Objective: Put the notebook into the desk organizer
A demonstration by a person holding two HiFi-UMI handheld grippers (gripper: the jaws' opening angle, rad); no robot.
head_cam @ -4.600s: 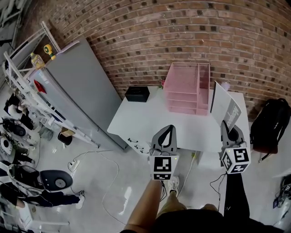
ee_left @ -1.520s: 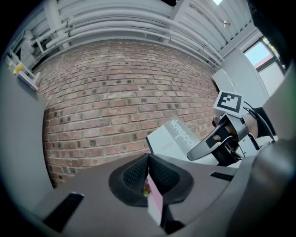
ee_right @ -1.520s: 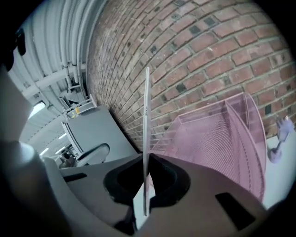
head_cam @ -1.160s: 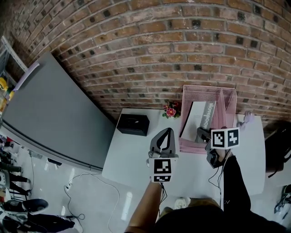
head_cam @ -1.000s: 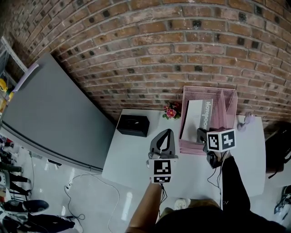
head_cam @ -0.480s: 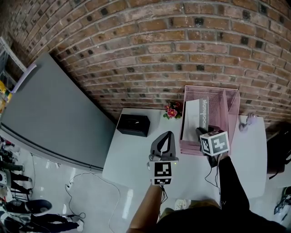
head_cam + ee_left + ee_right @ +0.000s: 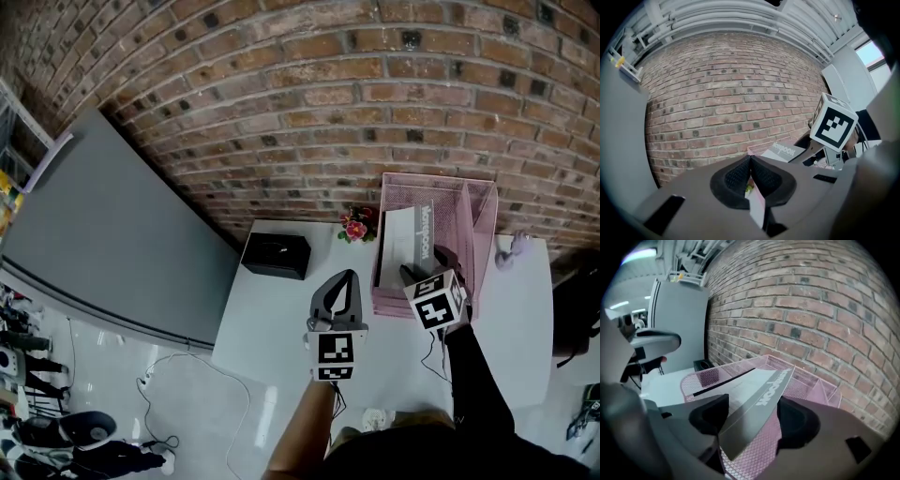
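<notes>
Right hand-held gripper [image 7: 419, 275] has just been opening. Its jaws stand apart with the notebook [image 7: 754, 399] between them, and the pads no longer pinch it. The notebook sits tilted in the left part of the pink desk organizer [image 7: 480, 202], printed spine toward the divider. I can't tell whether it's fully seated.

The step looks like release and retreat. To do it cleanly:
- keep the jaws wide; the near pad is just beside the cover
- back out straight along the jaw line, with no roll or sideways sweep, or the pad drags the notebook out
- stay off the mesh rim, since the organizer probably slides easily on the table [image 7: 281, 309]

Left hand-held gripper [image 7: 345, 283] is closed and empty, hanging over the table. Keep it parked there.
</notes>
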